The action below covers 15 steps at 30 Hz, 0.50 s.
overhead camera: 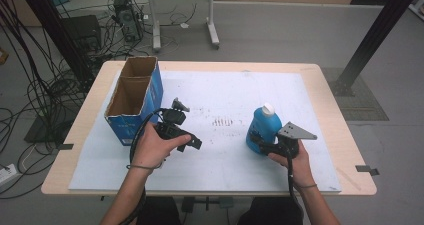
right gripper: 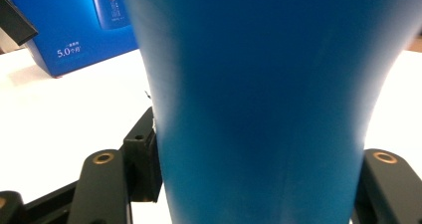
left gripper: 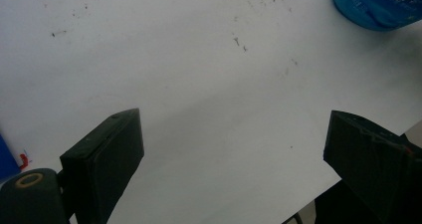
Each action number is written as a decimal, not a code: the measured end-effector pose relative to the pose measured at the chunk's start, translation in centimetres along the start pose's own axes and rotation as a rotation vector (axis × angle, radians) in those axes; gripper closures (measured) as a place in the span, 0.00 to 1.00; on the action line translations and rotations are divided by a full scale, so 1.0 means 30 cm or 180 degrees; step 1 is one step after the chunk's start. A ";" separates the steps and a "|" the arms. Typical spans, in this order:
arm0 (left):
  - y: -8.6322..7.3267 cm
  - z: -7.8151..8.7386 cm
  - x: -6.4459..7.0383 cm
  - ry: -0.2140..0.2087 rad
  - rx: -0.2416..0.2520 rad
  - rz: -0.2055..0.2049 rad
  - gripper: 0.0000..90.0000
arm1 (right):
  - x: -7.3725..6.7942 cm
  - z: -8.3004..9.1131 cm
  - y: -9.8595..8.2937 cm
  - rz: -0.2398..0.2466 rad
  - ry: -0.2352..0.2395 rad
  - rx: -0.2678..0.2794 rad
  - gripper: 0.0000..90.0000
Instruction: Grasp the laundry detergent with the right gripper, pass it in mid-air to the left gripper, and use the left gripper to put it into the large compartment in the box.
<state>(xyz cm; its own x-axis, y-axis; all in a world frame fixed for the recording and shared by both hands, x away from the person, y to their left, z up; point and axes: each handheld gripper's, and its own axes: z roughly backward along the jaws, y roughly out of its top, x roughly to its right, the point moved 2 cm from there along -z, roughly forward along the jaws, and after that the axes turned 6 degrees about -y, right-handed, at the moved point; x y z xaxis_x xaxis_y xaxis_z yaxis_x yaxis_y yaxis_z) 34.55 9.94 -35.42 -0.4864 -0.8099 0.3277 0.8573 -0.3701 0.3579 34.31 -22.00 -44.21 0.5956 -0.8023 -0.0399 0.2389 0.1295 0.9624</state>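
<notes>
The person's forearms enter from the near edge of the tabletop [overhead camera: 330, 92], each hand holding a tool. The left hand [overhead camera: 152, 147] carries the left tool [left gripper: 234, 159] above the white sheet [overhead camera: 225, 95], its jaws spread wide apart with nothing between them. The right hand [overhead camera: 295, 161] holds the right tool [overhead camera: 261, 144] clamped on the lower body of the bottle [overhead camera: 263, 129], one jaw pressed to each side. The bottle, blue with a white cap [overhead camera: 268, 108], stands upright on the sheet, right of centre. Farther off on the left, a blue box [overhead camera: 135, 97] sits open at the top, well apart from the bottle. Beyond the tabletop, cables [overhead camera: 35, 85] lie on the floor.
</notes>
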 end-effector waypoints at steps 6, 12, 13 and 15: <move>-0.001 0.000 0.002 -0.0006 -0.0009 0.0000 0.10 | 0.003 0.002 0.000 0.0033 -0.0010 -0.0007 0.46; 0.001 0.002 0.005 -0.0001 -0.0001 -0.0013 0.11 | 0.003 0.002 0.000 0.0061 -0.0023 0.0000 0.47; 0.001 0.001 0.006 -0.0004 0.0010 -0.0005 0.11 | 0.003 0.002 0.000 0.0065 -0.0023 0.0001 0.47; 0.002 0.002 0.007 0.0001 0.0008 -0.0008 0.11 | 0.003 0.002 0.000 0.0064 -0.0024 0.0003 0.47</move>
<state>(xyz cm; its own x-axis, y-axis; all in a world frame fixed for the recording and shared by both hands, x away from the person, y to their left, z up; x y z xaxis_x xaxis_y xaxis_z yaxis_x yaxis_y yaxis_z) 34.49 9.78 -35.30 -0.4884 -0.8092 0.3266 0.8557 -0.3709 0.3608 34.31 -22.10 -44.20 0.5945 -0.8039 -0.0184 0.2263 0.1453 0.9632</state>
